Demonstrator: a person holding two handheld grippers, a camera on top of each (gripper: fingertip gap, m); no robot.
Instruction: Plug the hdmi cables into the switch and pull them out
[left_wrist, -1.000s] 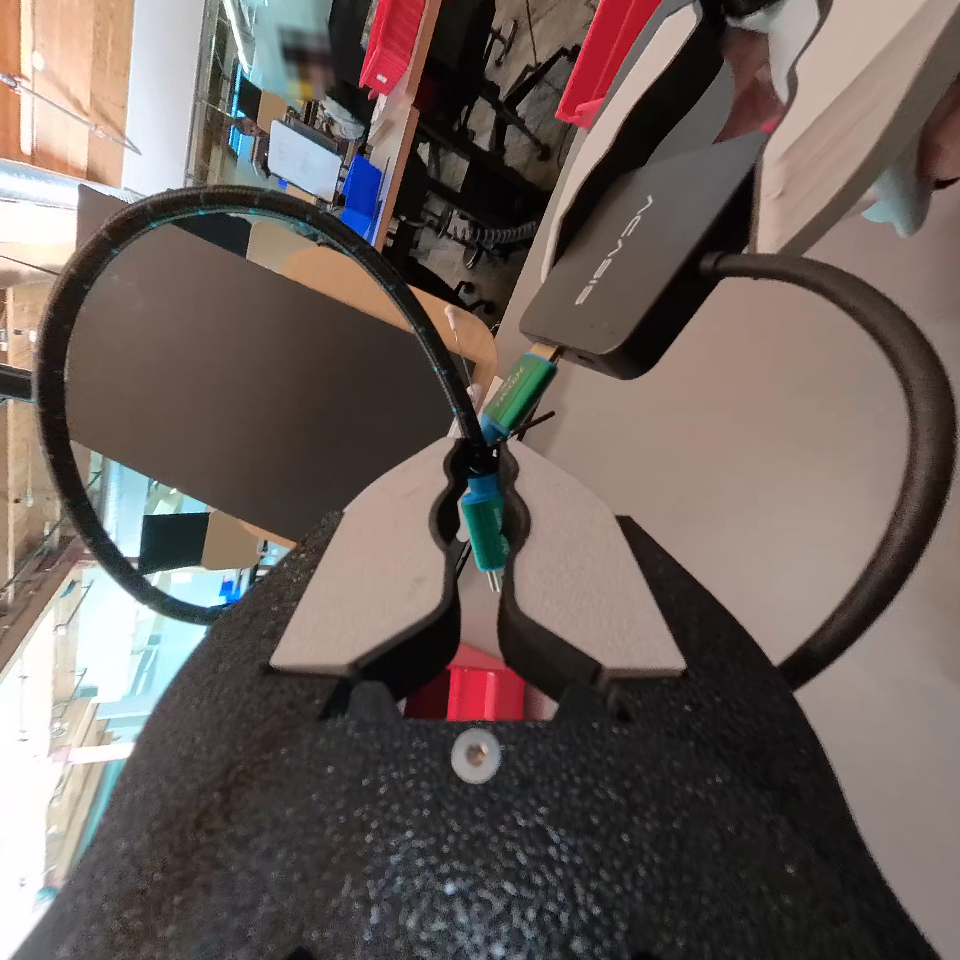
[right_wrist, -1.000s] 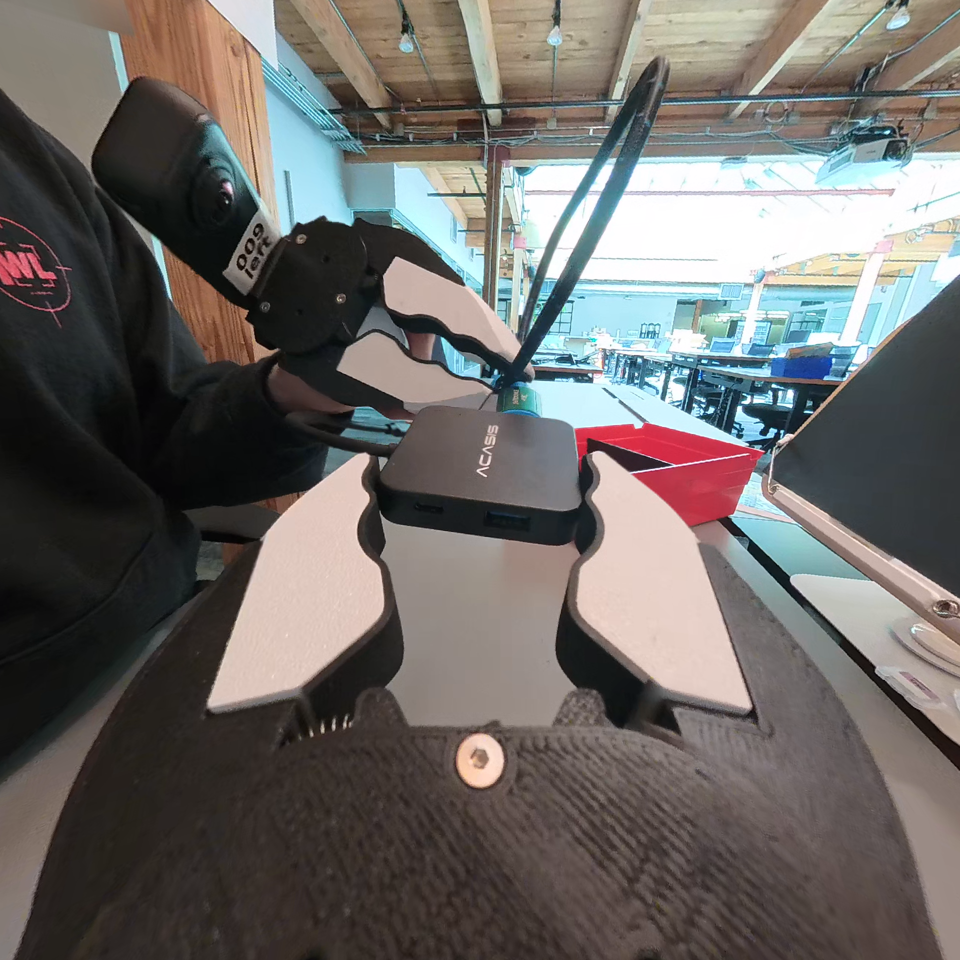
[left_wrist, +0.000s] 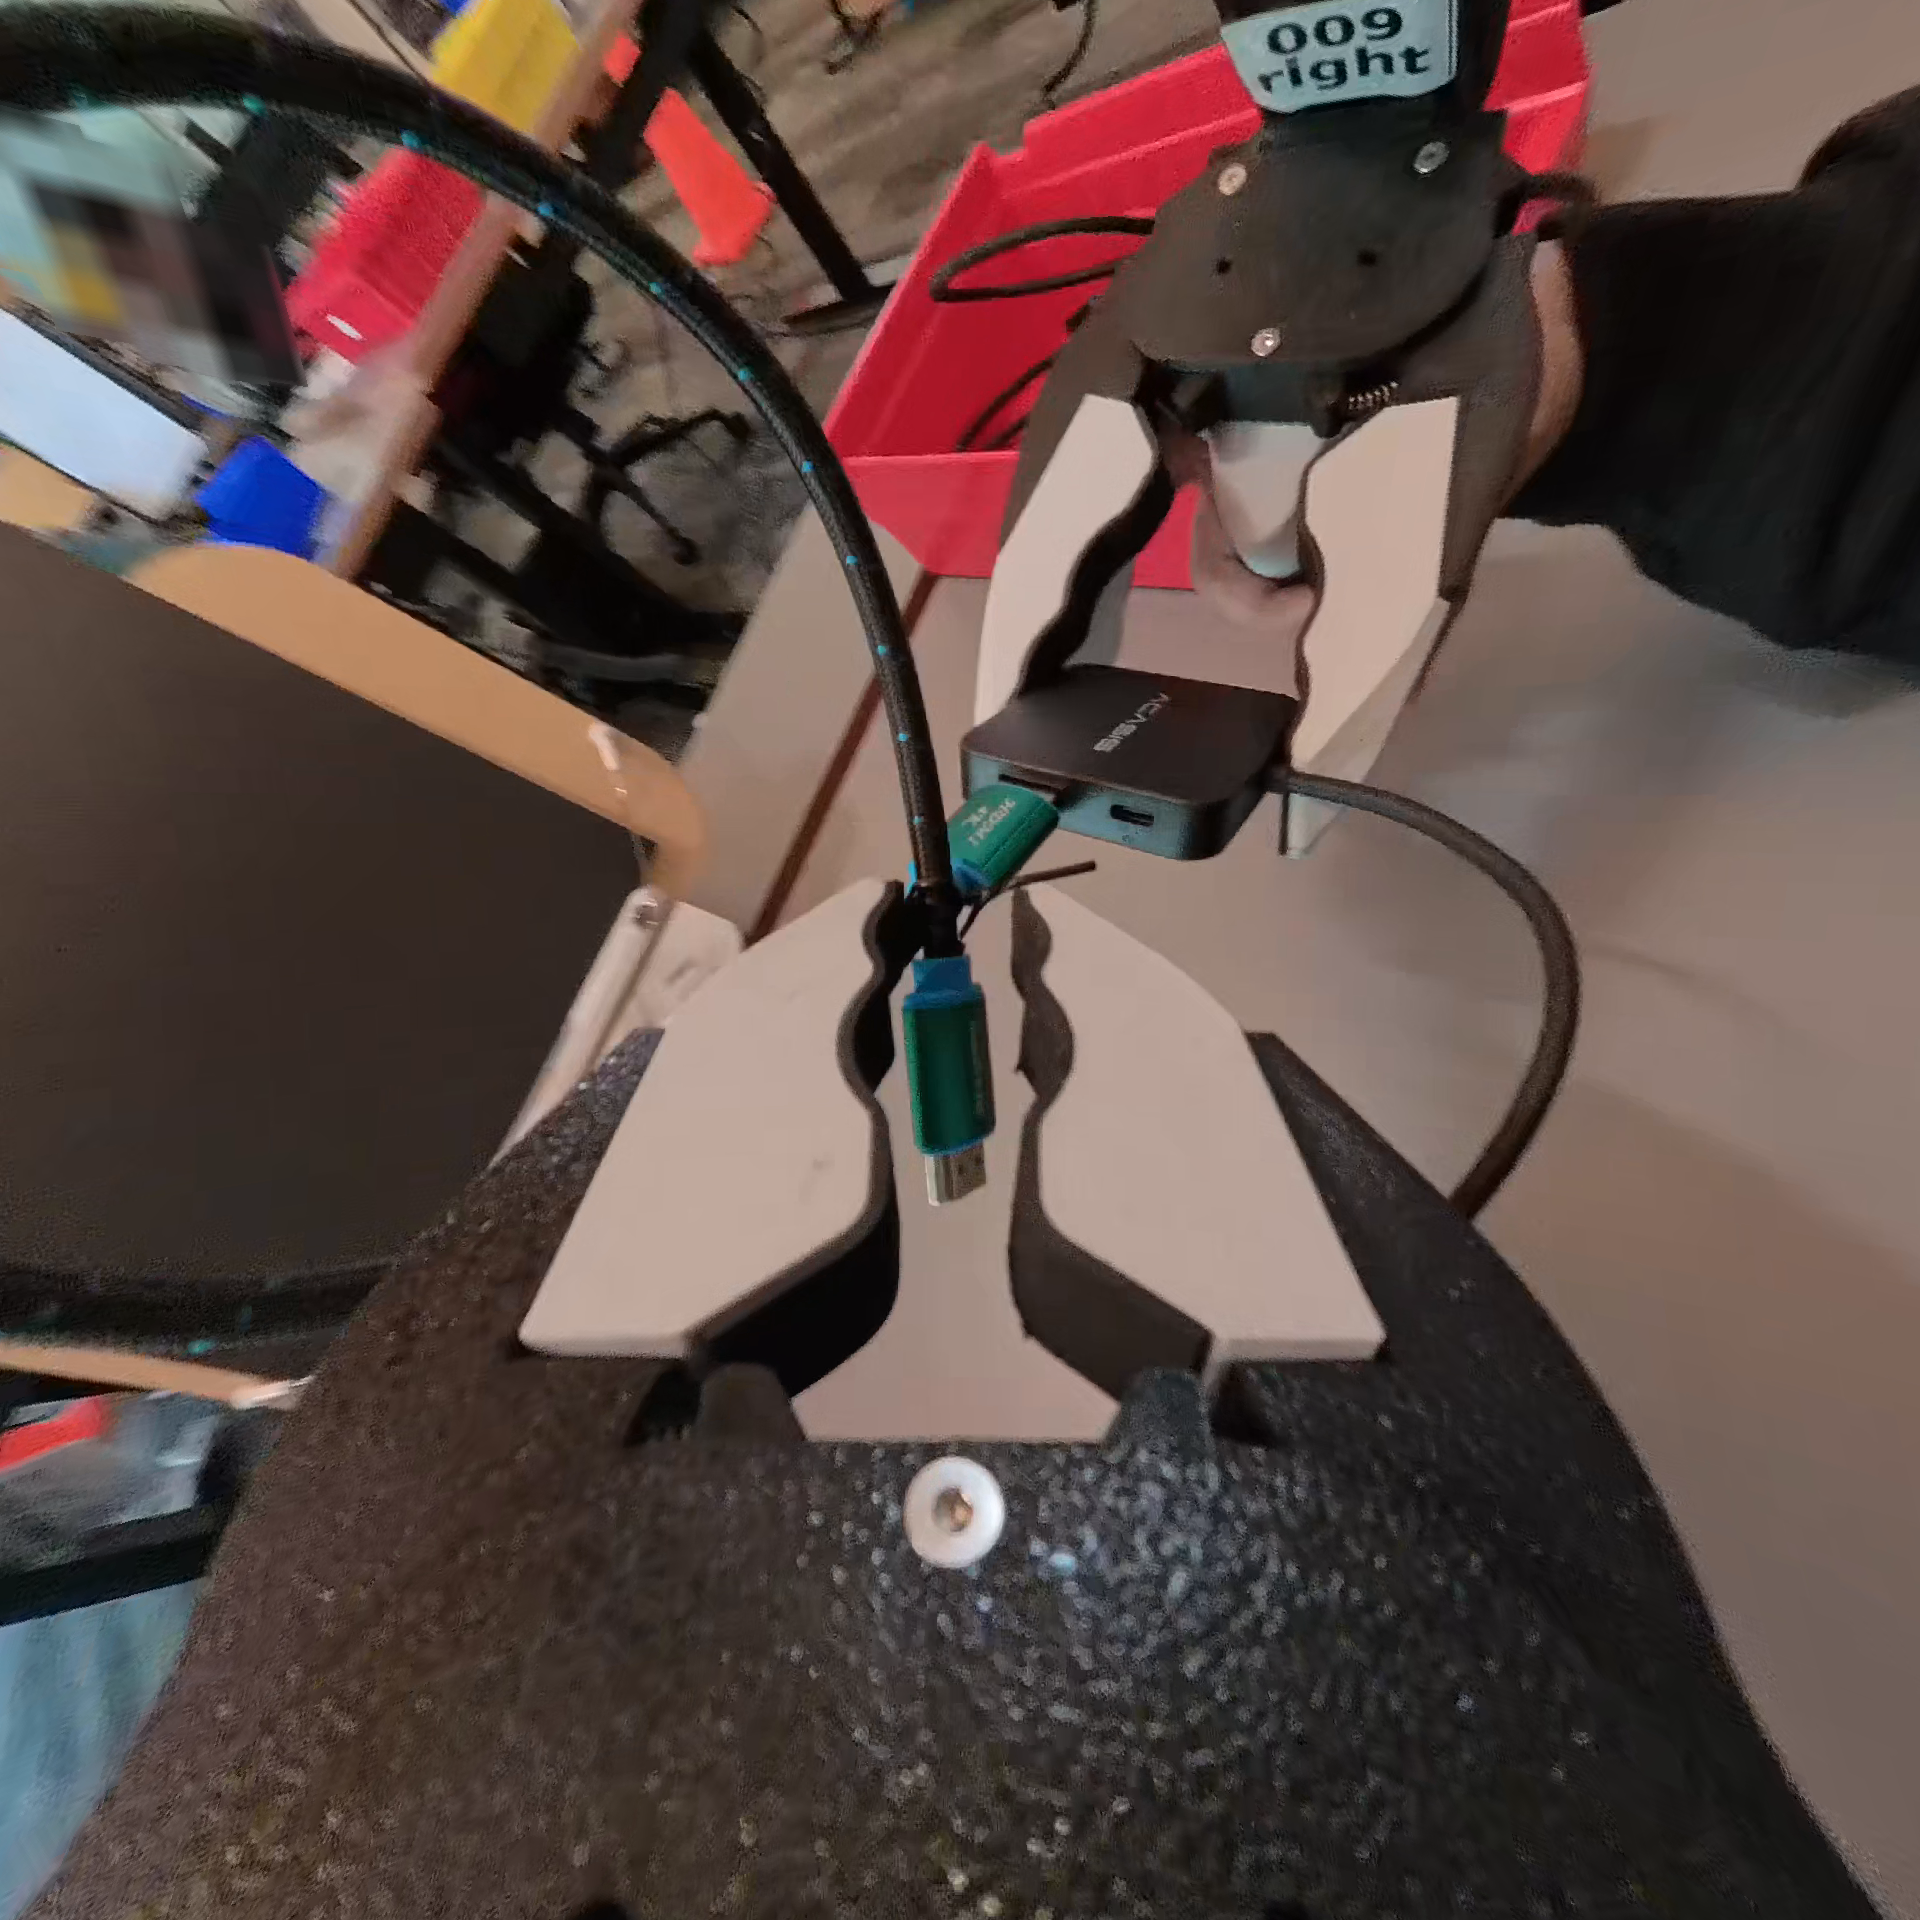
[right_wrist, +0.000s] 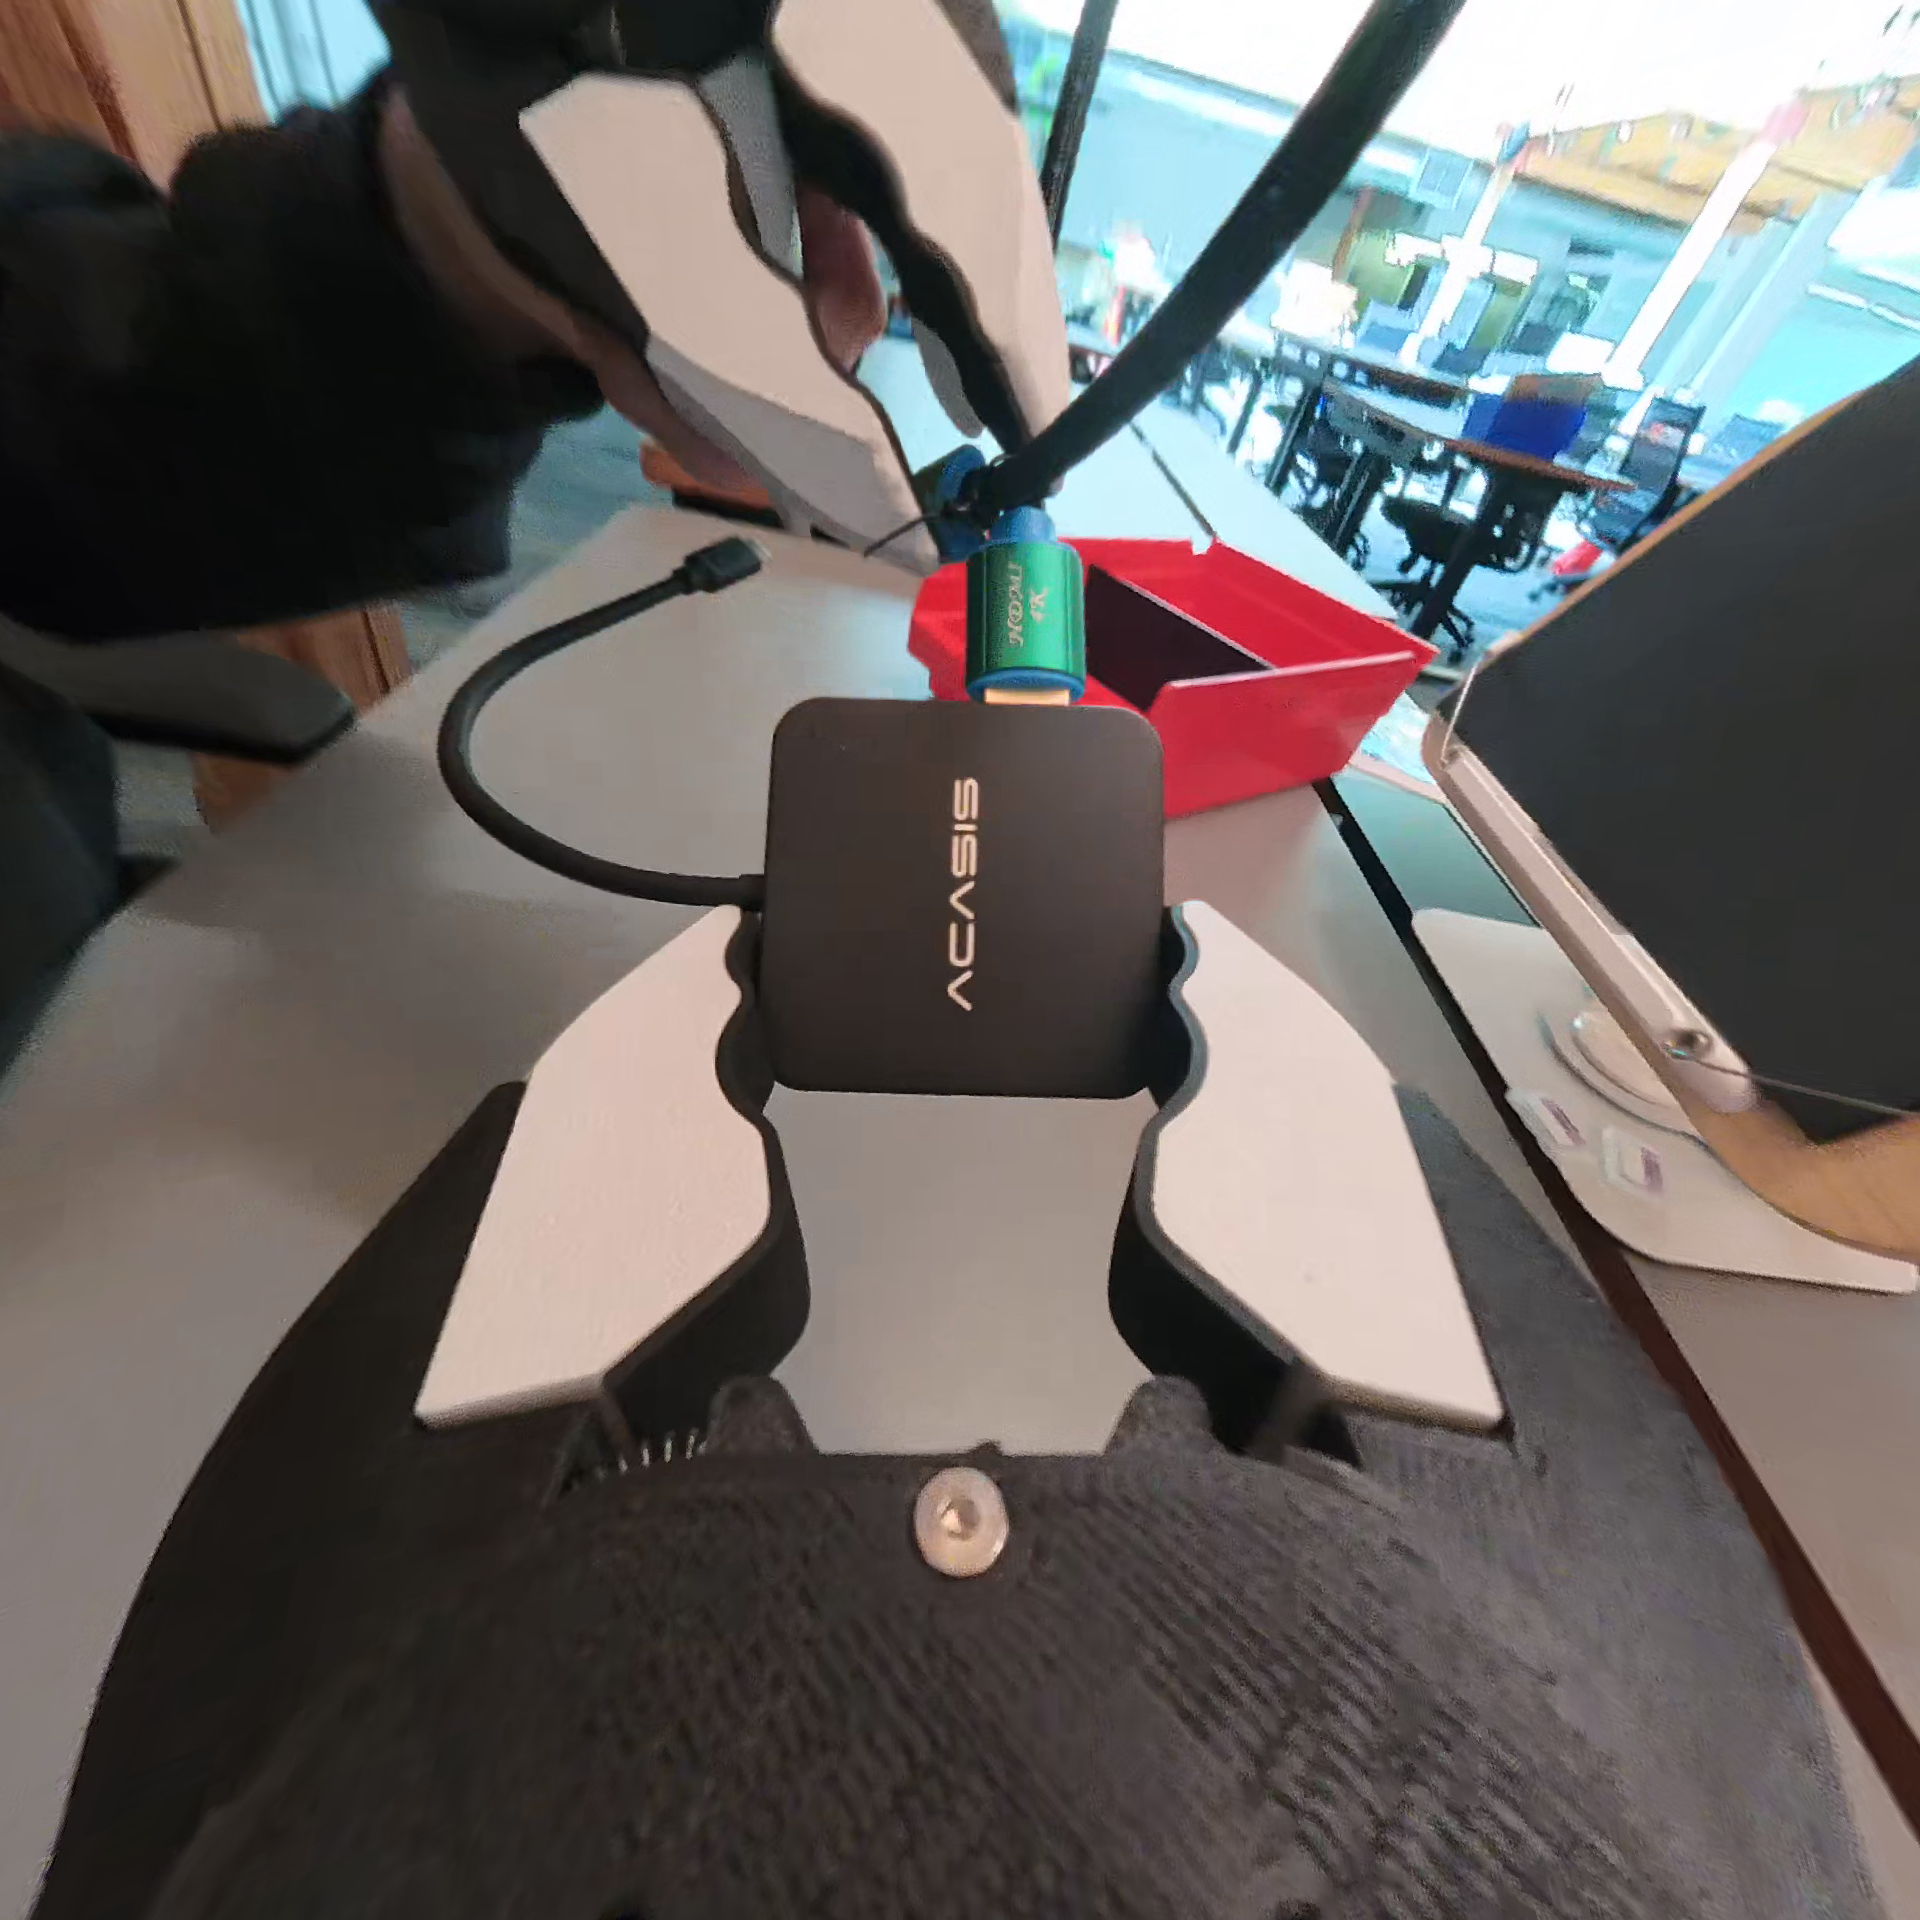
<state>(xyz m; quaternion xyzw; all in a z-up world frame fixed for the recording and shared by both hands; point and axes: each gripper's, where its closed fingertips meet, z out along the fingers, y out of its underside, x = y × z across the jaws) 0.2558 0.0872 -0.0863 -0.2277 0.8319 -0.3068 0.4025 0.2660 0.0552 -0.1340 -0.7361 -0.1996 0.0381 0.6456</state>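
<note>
Left wrist view, nearest: the spare green plug (left_wrist: 945, 1070) hangs loose between the fingers of the left gripper (left_wrist: 956, 904).
Left gripper: a second ago it pinched the cable junction; now its jaws stand narrowly apart, and the braided cable (left_wrist: 831, 520) leans on one finger only.
Inserted plug (right_wrist: 1023, 623): it sits in the switch (right_wrist: 961, 831) port, a sliver of metal showing.
Right gripper (right_wrist: 961, 925): clamped on the switch's sides, on the bench (right_wrist: 312, 1039).
Behind: a red bin (right_wrist: 1278, 675).
Meaning: plugging in looks done; pulling out comes next.
</note>
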